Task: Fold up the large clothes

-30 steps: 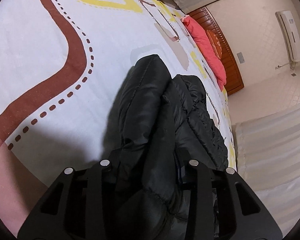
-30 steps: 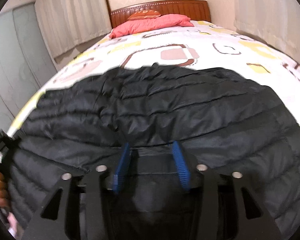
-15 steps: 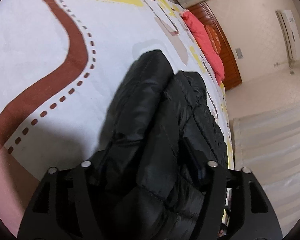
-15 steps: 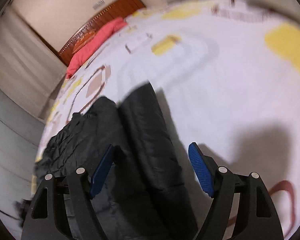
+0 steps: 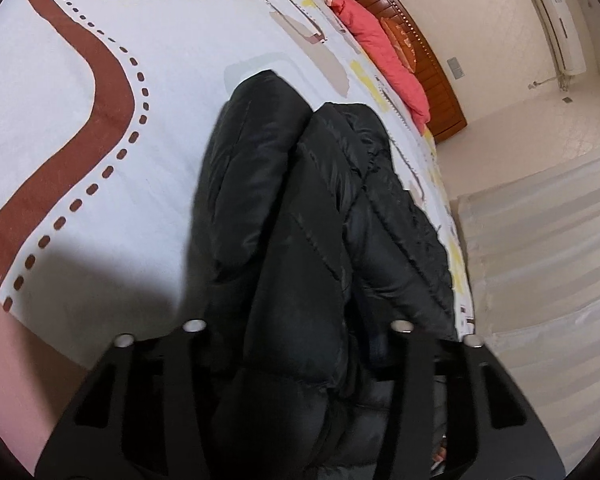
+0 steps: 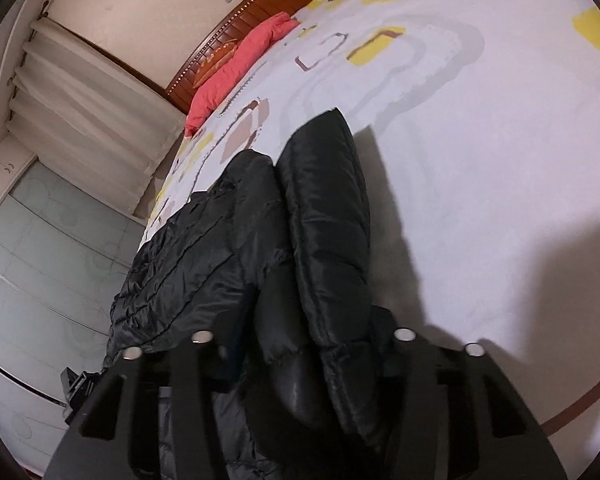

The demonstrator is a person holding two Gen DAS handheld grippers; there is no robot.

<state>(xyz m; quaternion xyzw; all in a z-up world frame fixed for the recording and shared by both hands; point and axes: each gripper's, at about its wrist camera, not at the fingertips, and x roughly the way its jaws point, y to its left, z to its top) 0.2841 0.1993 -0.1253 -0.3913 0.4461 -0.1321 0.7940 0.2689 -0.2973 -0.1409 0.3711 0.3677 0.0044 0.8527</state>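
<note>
Swung rightward, right tool (image 6: 300, 344) closes around black jacket (image 6: 324, 208); no writing legible.

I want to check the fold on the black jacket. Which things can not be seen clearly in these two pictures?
- Left gripper pads: left wrist view, buried in the black jacket; jaws closing.
- Right gripper pads: right wrist view, covered by jacket folds; jaws closing.
- Jacket's near end: cut off by the bottom edge in both.
- Bed cover underneath: hidden.

1 blk puffer jacket (image 5: 300, 208), 1 bed (image 5: 100, 152), 2 pillows (image 5: 380, 40).
</note>
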